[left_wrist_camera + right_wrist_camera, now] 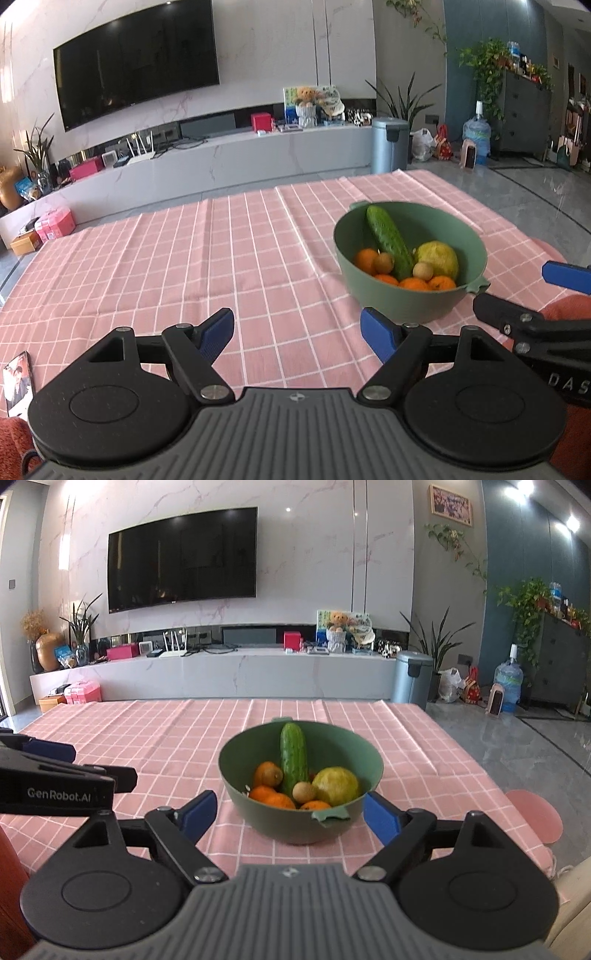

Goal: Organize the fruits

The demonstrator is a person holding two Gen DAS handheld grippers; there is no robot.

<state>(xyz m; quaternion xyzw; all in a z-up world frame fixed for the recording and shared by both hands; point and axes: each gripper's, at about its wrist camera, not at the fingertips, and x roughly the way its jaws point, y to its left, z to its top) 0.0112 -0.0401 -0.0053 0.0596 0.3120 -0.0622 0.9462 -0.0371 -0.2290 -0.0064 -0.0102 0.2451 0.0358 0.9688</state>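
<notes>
Nearest to me in the left wrist view is my left gripper [298, 334], its blue-padded black fingers spread wide over the pink checked tablecloth [184, 258] with nothing between them. My right gripper [290, 814] is likewise spread apart, and its blue pads flank the near side of the round green plastic bowl [258, 812] without touching it; the bowl's small near handle tab sits between the two fingertips. That bowl stands on the cloth, straight ahead of my right gripper and ahead and to the right of my left one. Inside it a long dark green cucumber [293, 758] leans against the far wall, its tip rising above the rim. Beside it on the right lies a large yellow-green round fruit [336, 785], and around the base of the cucumber sit several small orange tangerines [271, 798] and a small tan round fruit [303, 791]. From the left view, my right gripper shows at the right edge, near the bowl's handle. A phone [16, 384] lies on the cloth at my far left. Beyond the table runs a long pale marble media console [221, 672] under a wall-mounted black television [183, 557], with a grey-blue pedal bin [413, 679] at its right end.
</notes>
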